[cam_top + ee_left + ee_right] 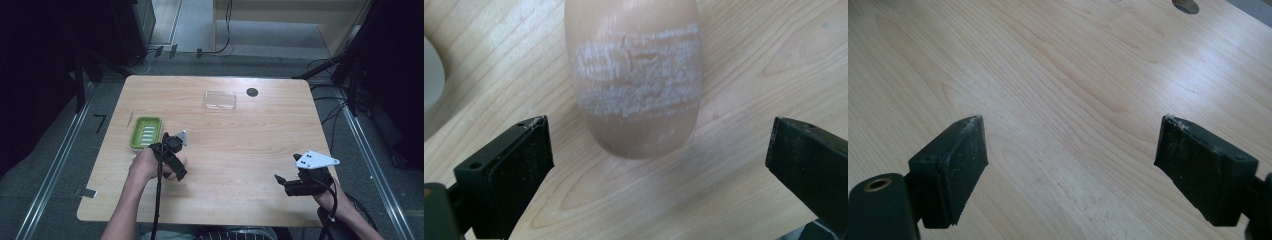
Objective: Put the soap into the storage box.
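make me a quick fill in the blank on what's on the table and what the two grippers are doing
1. In the left gripper view, the tan soap bar lies on the wooden table ahead of the left gripper, whose jaws stand ____.
2. The soap dish beside the left gripper is ____ in colour.
3. The right gripper has ____ between its jaws.
4. The clear lid lies toward the table's ____ edge.

Missing words: open; green; nothing; far

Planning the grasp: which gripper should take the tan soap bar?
Left. The left gripper is open with the rounded tan soap bar right ahead between its jaws, beside the green dish. The right gripper faces bare wooden table.
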{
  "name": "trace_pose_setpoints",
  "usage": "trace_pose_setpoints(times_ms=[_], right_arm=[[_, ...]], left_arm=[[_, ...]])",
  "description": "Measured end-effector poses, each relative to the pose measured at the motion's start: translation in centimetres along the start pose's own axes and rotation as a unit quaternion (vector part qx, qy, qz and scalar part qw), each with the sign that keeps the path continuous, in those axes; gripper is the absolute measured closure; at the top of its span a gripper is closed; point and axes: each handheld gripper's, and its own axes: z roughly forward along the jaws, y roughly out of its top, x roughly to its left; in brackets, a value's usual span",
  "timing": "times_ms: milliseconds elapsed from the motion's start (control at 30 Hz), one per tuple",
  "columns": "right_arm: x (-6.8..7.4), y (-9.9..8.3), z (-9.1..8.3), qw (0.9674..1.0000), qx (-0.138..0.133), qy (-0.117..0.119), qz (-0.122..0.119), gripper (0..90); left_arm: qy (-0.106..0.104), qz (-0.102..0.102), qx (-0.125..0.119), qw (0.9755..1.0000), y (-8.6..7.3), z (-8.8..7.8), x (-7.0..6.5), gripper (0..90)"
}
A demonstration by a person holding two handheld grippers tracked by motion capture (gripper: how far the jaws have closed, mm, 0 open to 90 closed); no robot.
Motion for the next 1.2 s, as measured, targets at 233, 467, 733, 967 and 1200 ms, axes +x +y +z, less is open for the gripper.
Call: trace_pose_setpoints(times_ms=[233, 467, 733, 967, 1200], right_arm=[[0.0, 0.0, 0.0, 1.0, 0.001, 0.001, 0.0, 13.3], [0.0, 0.0, 0.0, 1.0, -0.001, 0.001, 0.002, 13.4], [0.0, 0.0, 0.0, 1.0, -0.002, 0.001, 0.002, 13.3], [0.0, 0.0, 0.0, 1.0, -0.003, 0.001, 0.002, 13.4], [-0.1, 0.0, -0.1, 1.0, -0.003, 0.0, 0.002, 13.4]], left_arm=[[0.006, -0.01, -0.009, 0.9999, 0.5, 0.2, 0.1, 0.0], [0.019, -0.023, -0.036, 0.9989, 0.5, 0.2, 0.2, 11.4], [0.022, -0.032, -0.025, 0.9989, 0.6, 1.2, 0.4, 17.4], [0.025, -0.039, -0.028, 0.9985, 0.9, 1.8, 0.3, 25.6], [0.027, -0.044, -0.036, 0.998, 0.8, 1.9, 0.2, 32.7]])
